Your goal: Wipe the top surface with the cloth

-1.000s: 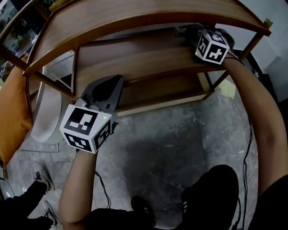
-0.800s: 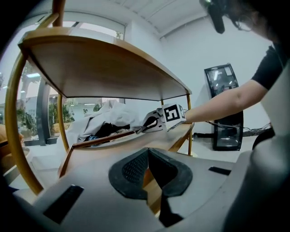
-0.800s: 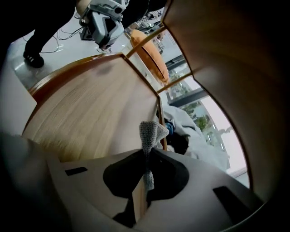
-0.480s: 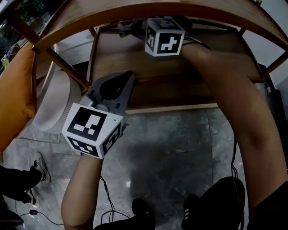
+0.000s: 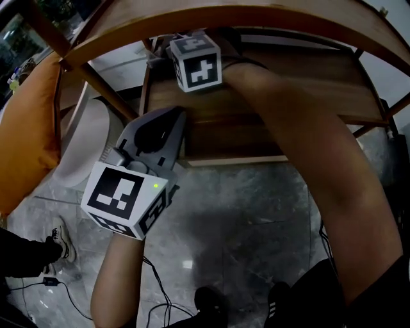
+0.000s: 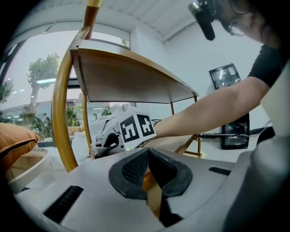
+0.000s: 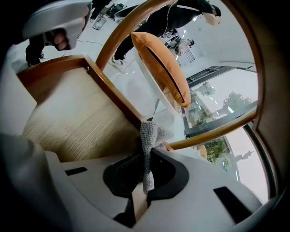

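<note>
The right claw [image 7: 144,159] pinches the grey cloth [image 7: 150,133] over the wooden shelf [image 7: 77,118]. The left claw [image 6: 147,157] is closed, empty.

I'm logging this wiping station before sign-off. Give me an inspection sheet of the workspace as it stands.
Surface: wooden shelf under the curved top board, bare wood.
Job's things: grey cloth, pinched in the right gripper at the shelf's edge.
Clutter: nothing seen.
Grippers: right gripper shut on cloth; left gripper shut, empty, before the shelf.
Cables: black cable on the floor.
Surroundings: orange cushion on a white chair; grey floor.
</note>
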